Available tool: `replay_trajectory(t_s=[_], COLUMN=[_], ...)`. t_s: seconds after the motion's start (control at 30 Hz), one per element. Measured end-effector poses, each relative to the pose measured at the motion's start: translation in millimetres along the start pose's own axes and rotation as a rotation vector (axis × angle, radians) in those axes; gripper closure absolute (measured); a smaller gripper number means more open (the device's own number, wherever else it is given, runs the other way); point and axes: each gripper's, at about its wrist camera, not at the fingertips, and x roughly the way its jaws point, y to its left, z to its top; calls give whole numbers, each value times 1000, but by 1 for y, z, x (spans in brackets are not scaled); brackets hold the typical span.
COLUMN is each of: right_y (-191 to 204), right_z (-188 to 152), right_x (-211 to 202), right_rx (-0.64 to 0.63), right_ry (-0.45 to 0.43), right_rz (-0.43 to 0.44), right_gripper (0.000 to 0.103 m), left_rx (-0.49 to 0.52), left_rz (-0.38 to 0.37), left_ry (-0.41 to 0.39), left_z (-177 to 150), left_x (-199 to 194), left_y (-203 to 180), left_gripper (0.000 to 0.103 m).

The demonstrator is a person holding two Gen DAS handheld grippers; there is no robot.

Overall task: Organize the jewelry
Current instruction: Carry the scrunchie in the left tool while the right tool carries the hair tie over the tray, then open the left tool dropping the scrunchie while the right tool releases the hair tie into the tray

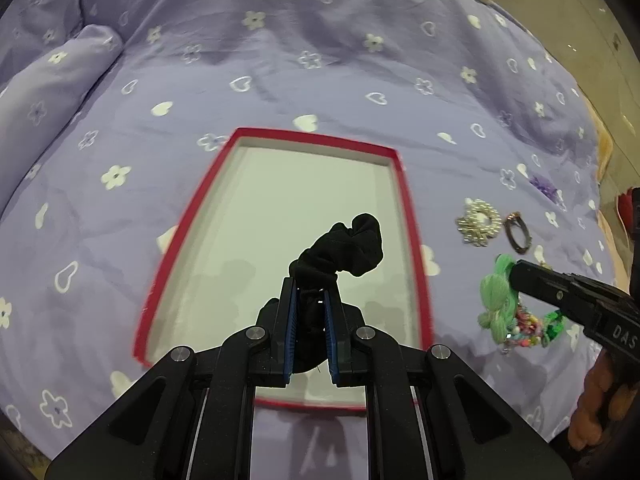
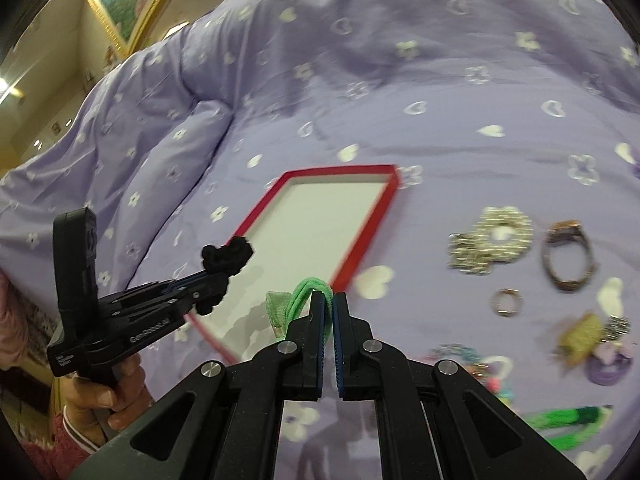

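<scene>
Left tongs (image 1: 311,300) clamped on a black gathered fabric scrunchie (image 1: 346,246), held above the near half of a shallow red-rimmed cardboard tray with a white floor (image 1: 404,184). Right tongs (image 2: 330,300) pinched together on a light green elastic hair band (image 2: 298,300), poised over the tray's near right corner, the band's loop curling out to the left of the fingers. Tray lying flat on a bed under a lilac quilt printed with white flowers and hearts (image 1: 280,60). To the right of the tray, resting on the quilt: a pearl-and-silver flower-shaped brooch (image 2: 494,238), just beside it a dark oval bangle (image 2: 566,256), nearer the bed's front edge a small metal ring (image 2: 507,302). Further right, a blurred cluster of a gold clip and purple pieces (image 2: 596,344); below that, multicoloured beads (image 2: 480,368) and a bright green cord (image 2: 568,420).
</scene>
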Motion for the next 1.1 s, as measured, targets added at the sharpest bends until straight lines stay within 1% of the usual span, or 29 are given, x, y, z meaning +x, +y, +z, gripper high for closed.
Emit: replay_trajectory(t_s=[0.17, 0.3, 0.47, 0.7, 0.8, 0.87, 0.9, 0.97, 1.0, 1.07, 1.1], right_y=[30, 42, 48, 48, 47, 46, 46, 45, 44, 43, 42], right_z=[0, -2, -5, -9, -12, -13, -13, -12, -12, -12, -11], right_x=[29, 54, 77, 100, 106, 109, 110, 112, 112, 110, 109], right_rx=[-52, -75, -99, -129, -141, -144, -146, -144, -140, -135, -133], right_ry=[51, 101, 159, 237, 261, 273, 278, 282, 284, 282, 278], right_rz=[39, 49, 39, 9, -7, -11, -16, -21, -16, -12, -11], right_gripper=[100, 100, 99, 99, 98, 95, 95, 94, 94, 94, 94], left_rx=[-26, -39, -54, -37, -42, -41, -39, -40, -42, -45, -48], left_rz=[22, 40, 52, 54, 51, 54, 59, 63, 65, 65, 65], left_ry=[15, 31, 59, 105, 127, 130, 131, 131, 131, 128, 127], left_z=[-5, -8, -12, -18, -20, -20, -20, -20, -19, -19, -19], left_x=[6, 12, 22, 37, 44, 44, 44, 45, 44, 43, 42], left_y=[20, 33, 46, 46, 48, 48, 49, 49, 50, 51, 51], left_gripper=[92, 92, 92, 91, 88, 86, 84, 78, 76, 68, 67])
